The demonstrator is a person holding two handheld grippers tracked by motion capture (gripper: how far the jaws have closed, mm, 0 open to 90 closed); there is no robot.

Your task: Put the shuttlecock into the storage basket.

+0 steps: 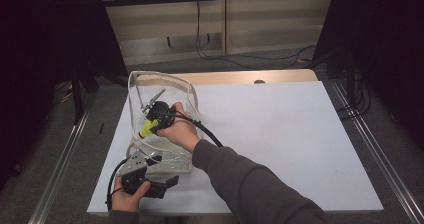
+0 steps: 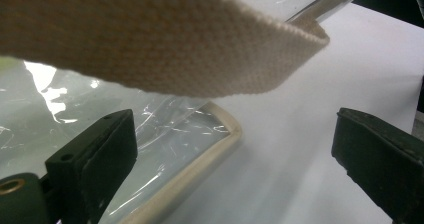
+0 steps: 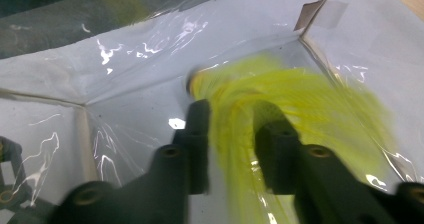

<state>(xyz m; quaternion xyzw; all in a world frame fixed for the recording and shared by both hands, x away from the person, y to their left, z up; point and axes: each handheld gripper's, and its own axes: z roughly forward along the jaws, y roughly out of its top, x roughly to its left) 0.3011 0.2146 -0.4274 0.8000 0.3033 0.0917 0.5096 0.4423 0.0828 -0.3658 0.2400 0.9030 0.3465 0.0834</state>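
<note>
Clear plastic bag: stands open at the table's near-left, beige webbing strap across its mouth.
Yellow item: blurred, inside the bag between your right gripper's jaws; whether they grip it I cannot tell.
Left gripper: your jaws gape wide at the bag's near rim, holding nothing.
Progress: item looks delivered; you must release and withdraw.
</note>
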